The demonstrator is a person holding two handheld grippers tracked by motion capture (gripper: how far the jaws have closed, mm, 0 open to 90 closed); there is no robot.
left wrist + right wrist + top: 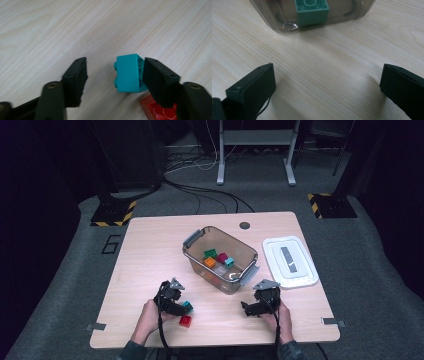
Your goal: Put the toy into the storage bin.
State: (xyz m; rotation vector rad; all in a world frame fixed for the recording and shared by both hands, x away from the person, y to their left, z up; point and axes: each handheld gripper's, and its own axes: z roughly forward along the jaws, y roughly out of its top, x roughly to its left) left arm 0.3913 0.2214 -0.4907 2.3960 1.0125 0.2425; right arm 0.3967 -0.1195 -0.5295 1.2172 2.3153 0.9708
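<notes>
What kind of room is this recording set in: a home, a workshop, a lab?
Most likely a lab or recording studio. A lone wooden table stands on grey carpet, floor stand bases marked with hazard stripes flank it, and loose cables run across the floor behind it.

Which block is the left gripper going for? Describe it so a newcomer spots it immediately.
Start at the clear plastic bin mid-table, then drop to the table's near edge, at the left gripper. Between its jaws sits a teal plastic studded brick, against one pad only. Its neighbour there is a red brick, nearer the person.
</notes>
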